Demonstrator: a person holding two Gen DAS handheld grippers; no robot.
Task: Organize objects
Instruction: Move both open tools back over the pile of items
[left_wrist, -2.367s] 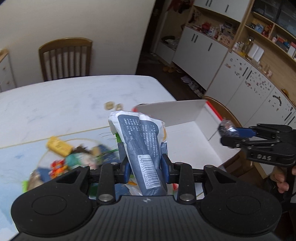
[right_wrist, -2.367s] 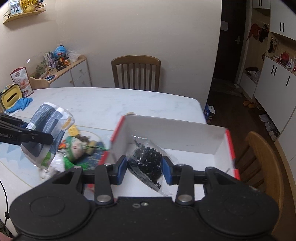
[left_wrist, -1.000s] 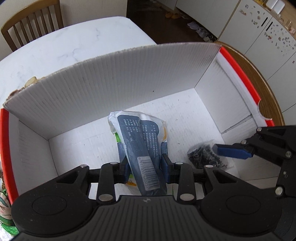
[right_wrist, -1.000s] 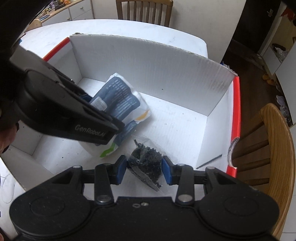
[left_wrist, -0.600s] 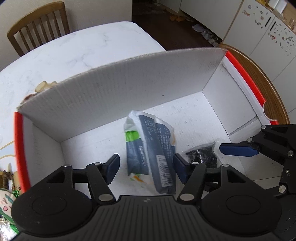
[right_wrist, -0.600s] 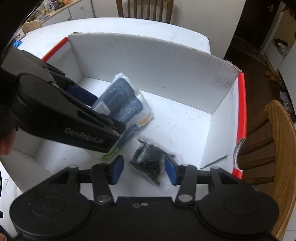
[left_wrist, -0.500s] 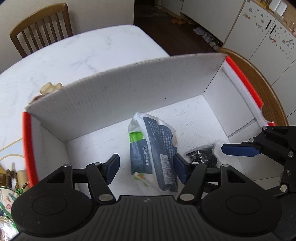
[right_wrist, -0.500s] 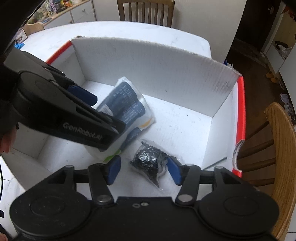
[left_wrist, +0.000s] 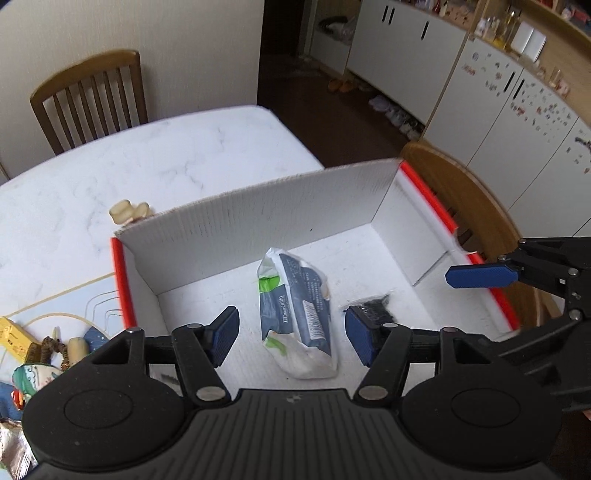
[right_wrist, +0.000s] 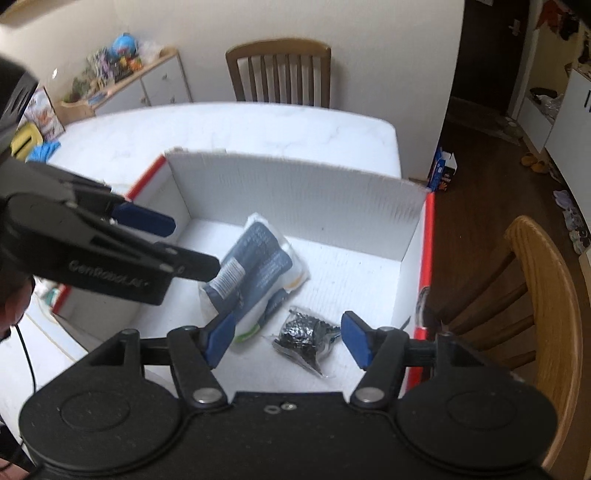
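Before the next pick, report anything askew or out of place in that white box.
Nothing is spilled or damaged. The blue-and-white packet lies flat on the floor of the white box, skewed to its walls, with the small clear bag of black bits beside it. The left gripper and right gripper hang open above them.

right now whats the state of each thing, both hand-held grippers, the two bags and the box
left hand-held gripper: open, empty, above the box
right hand-held gripper: open, empty, above the box
blue and white bag: lying flat on the box floor
small black bag: lying on the box floor beside it
white box: open-topped, on the table
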